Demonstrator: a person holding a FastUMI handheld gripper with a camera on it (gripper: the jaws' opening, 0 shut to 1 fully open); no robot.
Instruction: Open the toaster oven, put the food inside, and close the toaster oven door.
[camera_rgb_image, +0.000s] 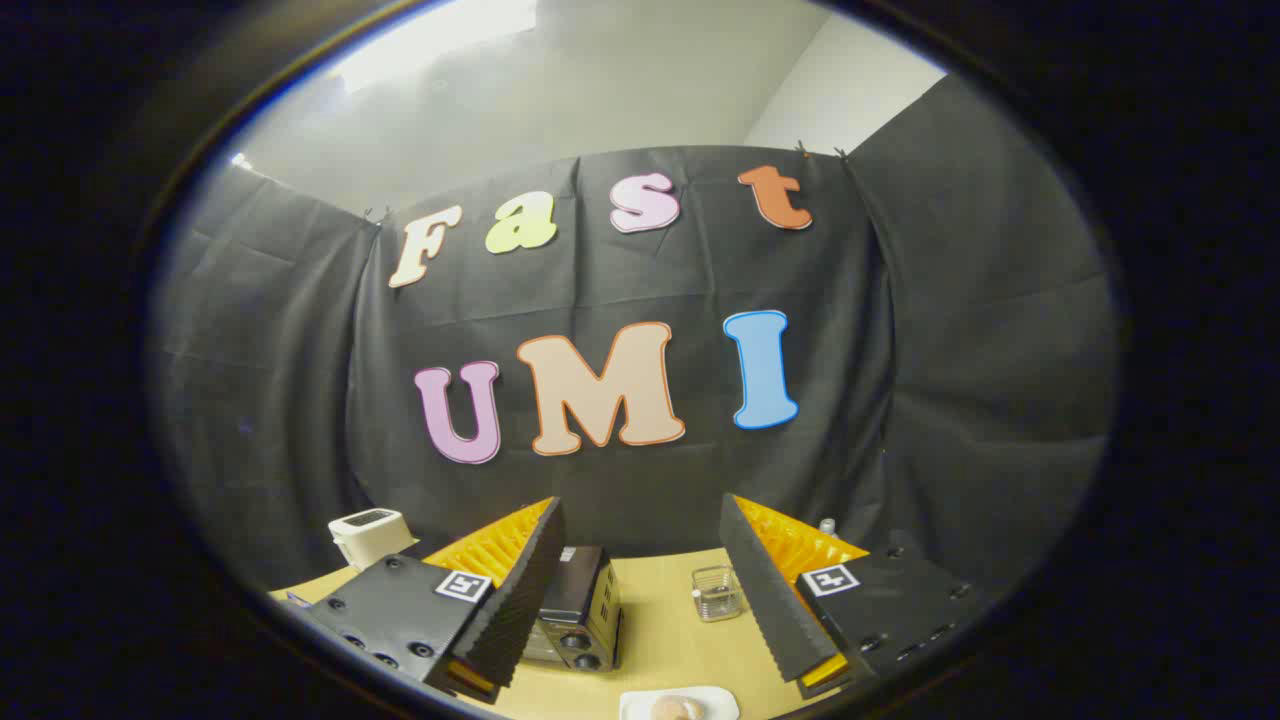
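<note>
Hovering high above table (660, 620), gripper (640, 560) fingers spread, empty; toaster oven (580, 610), food (677, 708) below.

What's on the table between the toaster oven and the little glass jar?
Nothing: the gripper view shows bare table between the toaster oven and the glass jar. The open tongs hang above that gap.

Bright ceiling glare, dim booth, fisheye-warped edges

I count one toaster oven (580, 610), one clear glass (716, 592), one white plate (680, 704) carrying one piece of food (676, 709). One white box-shaped device (368, 534) too. My gripper (640, 590) shows two fingers, spread apart.
</note>
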